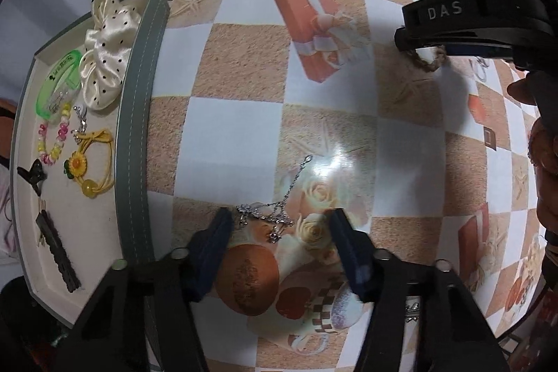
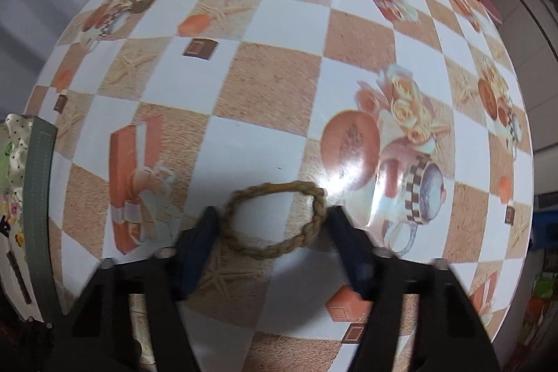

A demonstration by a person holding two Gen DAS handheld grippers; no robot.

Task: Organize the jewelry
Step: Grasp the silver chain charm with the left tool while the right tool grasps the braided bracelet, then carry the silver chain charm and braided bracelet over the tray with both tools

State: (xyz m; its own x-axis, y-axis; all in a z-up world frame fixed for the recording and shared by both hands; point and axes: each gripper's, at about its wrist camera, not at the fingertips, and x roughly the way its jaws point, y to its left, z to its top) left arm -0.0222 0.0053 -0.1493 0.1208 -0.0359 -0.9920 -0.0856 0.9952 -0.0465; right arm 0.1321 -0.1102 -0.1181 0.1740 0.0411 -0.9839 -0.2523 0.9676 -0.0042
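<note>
Here the left gripper (image 1: pixel 279 225) stands released, its dark blue fingers (image 1: pixel 212 243) spread either side of a tangled silver chain bracelet (image 1: pixel 270 215) lying on the checked orange-and-white tablecloth (image 1: pixel 230 135). The right gripper (image 2: pixel 270 225) is likewise spread wide around a braided tan rope bracelet (image 2: pixel 279 218) flat on the cloth. At left sits a grey-rimmed tray (image 1: pixel 139 114) holding a cream dotted scrunchie (image 1: pixel 104 58) and a yellow sunflower bracelet (image 1: pixel 87 162)

White letters "DAS" stand on the black right gripper (image 1: pixel 423 53) body; nothing else reads.
</note>
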